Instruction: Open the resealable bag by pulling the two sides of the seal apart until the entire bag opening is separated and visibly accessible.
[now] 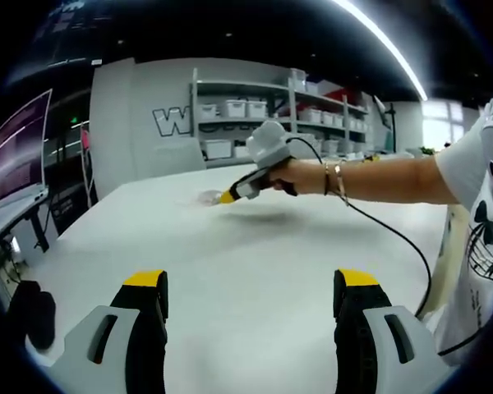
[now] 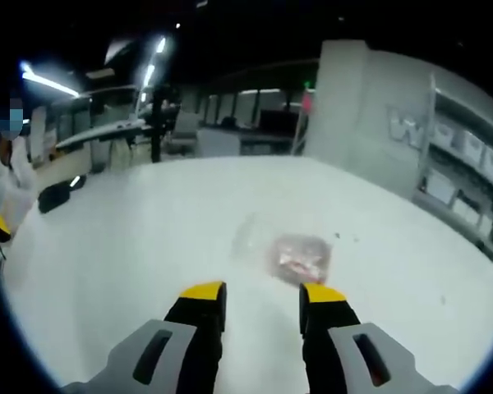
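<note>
The resealable bag [image 2: 298,256] is being seen lying flat on the white tabletop [image 2: 148,246], just ahead of the right tongs [image 2: 263,297] in the right gripper view. It is a clear bag with pale, pinkish contents gathered toward one side; whether its seal is closed cannot be told from these blurred frames. The right tongs are being held above the tabletop with the yellow-tipped jaws parted by a moderate gap, and nothing is being gripped between them. The bag is not being touched by either jaw.

In the left gripper view, the left tongs [image 1: 251,289] are being held wide apart over bare tabletop [image 1: 255,246], with nothing between the jaws. Farther off in that view, the right tongs [image 1: 227,196] are being carried by a person's hand [image 1: 292,175], with bracelets [image 1: 334,178] being worn at the wrist and a black cable [image 1: 394,238] trailing down across the tabletop. The bag [image 1: 209,197] is being shown there as a faint clear shape just beyond the yellow tips of those tongs.

Shelving [image 1: 279,115] stacked with white bins is being seen behind the tabletop, beside a grey wall bearing a large letter. A monitor [image 1: 20,148] is standing off to one side. A dark object [image 1: 33,312] is lying near the tabletop's edge.
</note>
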